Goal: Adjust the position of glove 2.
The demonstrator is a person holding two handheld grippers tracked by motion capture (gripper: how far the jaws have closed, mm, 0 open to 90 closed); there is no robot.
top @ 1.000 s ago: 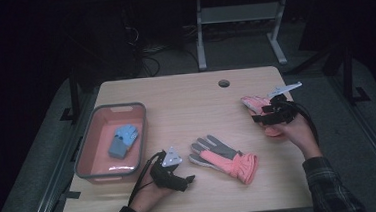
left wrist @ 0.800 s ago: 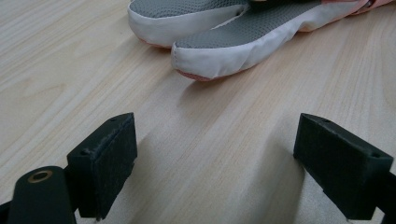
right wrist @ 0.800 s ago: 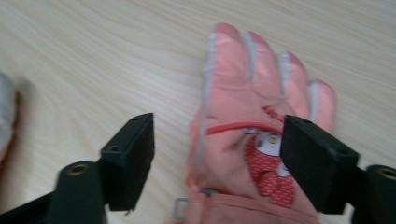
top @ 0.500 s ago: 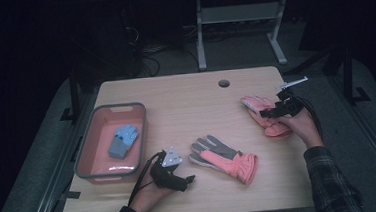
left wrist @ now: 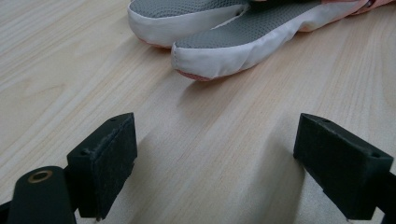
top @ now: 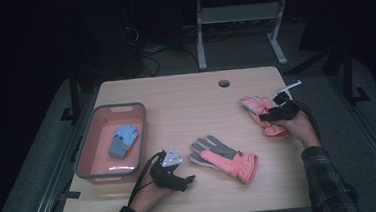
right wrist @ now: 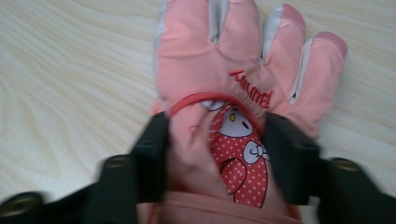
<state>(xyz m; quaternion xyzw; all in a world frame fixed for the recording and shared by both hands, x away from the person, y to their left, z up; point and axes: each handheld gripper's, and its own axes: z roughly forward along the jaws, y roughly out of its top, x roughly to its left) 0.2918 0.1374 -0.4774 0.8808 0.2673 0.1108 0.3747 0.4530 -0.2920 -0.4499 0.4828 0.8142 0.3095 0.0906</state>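
A pink glove (top: 254, 105) (right wrist: 210, 56) with a cartoon print lies back up near the table's right edge. My right gripper (top: 272, 114) (right wrist: 215, 154) has just been closing, and its pads now squeeze the glove's back near the cuff, bunching the fabric. A second glove (top: 225, 158), grey palm up with a pink cuff, lies in the middle front. My left gripper (top: 187, 178) (left wrist: 215, 158) rests low on the table just left of it, jaws wide open and empty, the grey fingertips (left wrist: 210, 60) a short way ahead.
A pink bin (top: 85, 152) stands at the table's left with a blue glove (top: 123, 140) inside. The wooden table (top: 185, 101) has a cable hole (top: 223, 83) near its far edge. A metal stand (top: 235, 27) is on the floor beyond.
My right gripper has come down onto the pink glove at the right and its jaws have closed on it. The left gripper has stayed where it was.
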